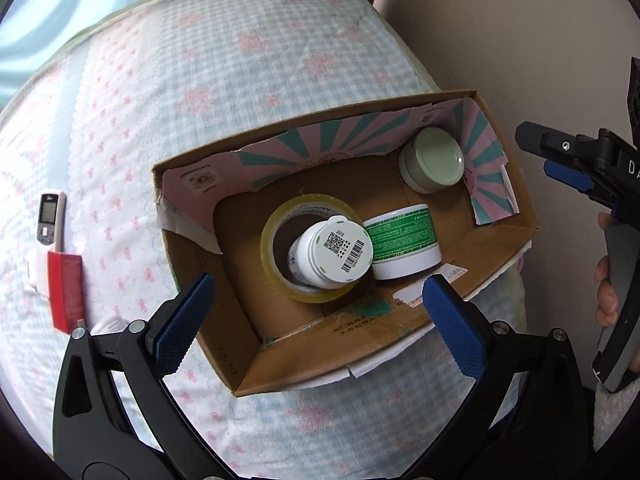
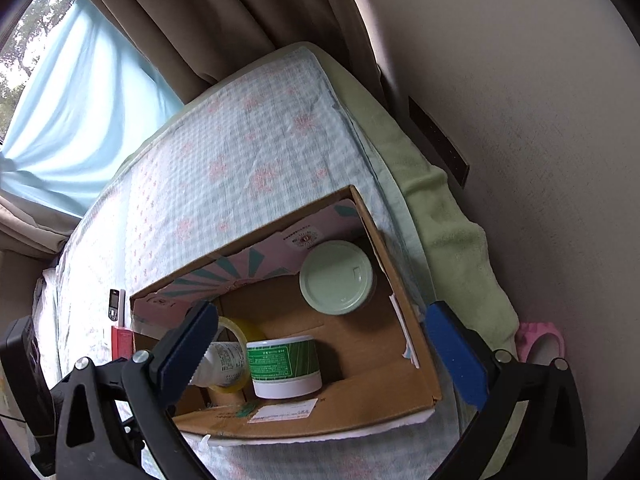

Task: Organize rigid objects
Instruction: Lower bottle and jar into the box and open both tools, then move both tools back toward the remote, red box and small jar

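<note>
In the left wrist view, a remote control and a red flat object lie on the bed at the left edge. The left gripper hangs at the bottom with its jaws spread wide and nothing between them. In the centre stands the cardboard box. Inside it, a white bottle stands in the hole of a tape roll; just to the right lies a green-labelled tub, and a pale green jar sits in the upper right corner. The right gripper is also wide open and empty, above the box.
</note>
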`<state>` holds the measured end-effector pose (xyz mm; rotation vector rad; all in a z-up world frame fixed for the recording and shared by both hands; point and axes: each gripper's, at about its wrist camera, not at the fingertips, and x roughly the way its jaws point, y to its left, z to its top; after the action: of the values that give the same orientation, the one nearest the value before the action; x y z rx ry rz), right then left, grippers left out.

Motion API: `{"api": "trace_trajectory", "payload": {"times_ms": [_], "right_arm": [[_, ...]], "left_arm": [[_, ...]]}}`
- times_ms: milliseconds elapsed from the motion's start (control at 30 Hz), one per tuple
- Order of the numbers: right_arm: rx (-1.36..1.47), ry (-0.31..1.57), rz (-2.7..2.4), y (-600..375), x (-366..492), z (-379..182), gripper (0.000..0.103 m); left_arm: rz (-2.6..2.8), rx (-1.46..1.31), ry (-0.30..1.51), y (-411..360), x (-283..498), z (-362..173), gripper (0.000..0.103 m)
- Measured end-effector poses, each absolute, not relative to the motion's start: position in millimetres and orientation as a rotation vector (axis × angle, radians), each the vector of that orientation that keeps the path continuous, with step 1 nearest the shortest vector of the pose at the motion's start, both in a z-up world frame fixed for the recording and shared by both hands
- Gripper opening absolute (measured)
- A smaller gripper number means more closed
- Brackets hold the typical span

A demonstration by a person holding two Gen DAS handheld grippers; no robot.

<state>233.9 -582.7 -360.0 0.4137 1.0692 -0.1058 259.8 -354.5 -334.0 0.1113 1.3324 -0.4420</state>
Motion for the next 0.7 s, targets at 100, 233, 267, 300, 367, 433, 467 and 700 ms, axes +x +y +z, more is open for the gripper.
{"api": "trace_trajectory", "payload": {"times_ms": [100, 233, 267, 300, 367, 433, 467, 700], "right_arm": [[0.415, 1.076, -0.117, -581, 229, -357, 0.103], [0.417, 1.068, -0.133, -580, 221, -348, 0.103], [0.416, 1.065, -0.137, -579, 220, -345, 0.103], [0.413, 1.064, -0.141, -578, 219, -342, 0.103], [0.404, 1.057, -0.142, -575, 218, -334, 0.103], [0.39, 1.047, -0.134, -569, 216, -327, 0.103], [0.378, 1.042, -0.13, -565, 215, -322, 0.103], [0.306, 1.028, -0.079, -528, 212, -300, 0.103]], "left_arm": [[-0.437, 0.107, 1.321, -349, 254, -327, 0.103], [-0.432, 0.103, 1.297, -342, 247, -311, 0.103], [-0.43, 0.101, 1.291, -340, 244, -307, 0.103], [-0.426, 0.098, 1.286, -337, 243, -303, 0.103], [-0.419, 0.085, 1.276, -331, 240, -295, 0.103], [-0.412, 0.067, 1.259, -322, 236, -287, 0.103], [-0.406, 0.06, 1.252, -317, 234, -284, 0.103], [-0.354, 0.024, 1.211, -270, 214, -266, 0.103]]}}
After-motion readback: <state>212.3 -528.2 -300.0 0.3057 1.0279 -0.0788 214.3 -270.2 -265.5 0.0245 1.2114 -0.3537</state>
